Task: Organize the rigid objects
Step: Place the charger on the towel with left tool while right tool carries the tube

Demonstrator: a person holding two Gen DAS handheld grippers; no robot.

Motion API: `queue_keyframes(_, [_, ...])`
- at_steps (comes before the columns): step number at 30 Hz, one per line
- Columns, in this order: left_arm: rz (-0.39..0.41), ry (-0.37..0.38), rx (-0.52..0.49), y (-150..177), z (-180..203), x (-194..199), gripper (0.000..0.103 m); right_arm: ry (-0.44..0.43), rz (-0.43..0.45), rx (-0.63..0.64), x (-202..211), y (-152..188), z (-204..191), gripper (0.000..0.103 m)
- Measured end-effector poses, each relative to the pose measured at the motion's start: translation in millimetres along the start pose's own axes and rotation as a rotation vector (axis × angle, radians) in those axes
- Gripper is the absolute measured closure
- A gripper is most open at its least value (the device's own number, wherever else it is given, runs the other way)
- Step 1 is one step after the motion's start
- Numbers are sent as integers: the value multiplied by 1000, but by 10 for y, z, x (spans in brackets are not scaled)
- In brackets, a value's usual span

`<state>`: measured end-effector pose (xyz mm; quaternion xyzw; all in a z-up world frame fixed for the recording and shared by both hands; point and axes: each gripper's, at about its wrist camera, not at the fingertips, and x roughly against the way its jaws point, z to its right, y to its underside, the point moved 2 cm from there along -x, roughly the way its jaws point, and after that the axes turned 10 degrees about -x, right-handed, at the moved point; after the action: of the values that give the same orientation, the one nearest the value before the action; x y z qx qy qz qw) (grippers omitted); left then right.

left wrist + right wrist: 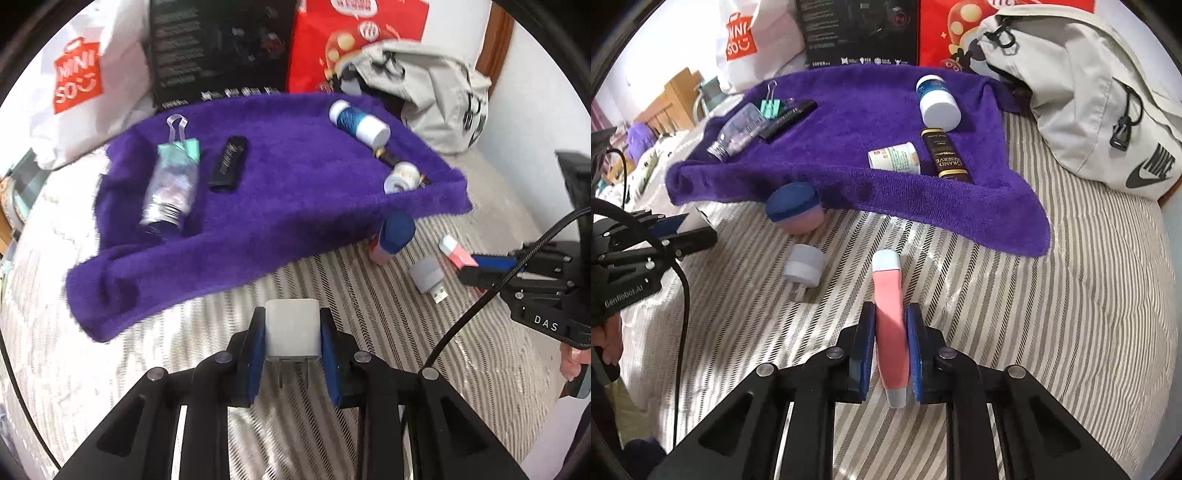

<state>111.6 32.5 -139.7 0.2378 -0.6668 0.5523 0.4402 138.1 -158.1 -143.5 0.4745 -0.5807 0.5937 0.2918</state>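
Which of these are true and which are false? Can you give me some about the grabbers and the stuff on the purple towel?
1. The left gripper holds a white plug cube. True.
2. The right gripper is empty. False: it is shut on a pink tube.
3. The white-capped bottle lies on the purple towel. True.
4. The green binder clip lies on the striped bedding. False: it is on the towel.
5. The grey backpack sits right of the towel in the right wrist view. True.
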Motion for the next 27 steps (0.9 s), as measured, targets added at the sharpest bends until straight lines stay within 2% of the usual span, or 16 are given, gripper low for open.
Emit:
queue_keyframes(6, [43, 36, 59, -66, -223, 205, 77, -30, 20, 2, 232, -13, -5, 86])
queue_keyframes(17, [71, 27, 60, -245, -397, 309, 77, -80, 33, -45, 380, -72, 137, 86])
queue_keyframes(27, [63, 1, 45, -560, -532, 154, 77, -111, 84, -23, 472, -510, 91, 86])
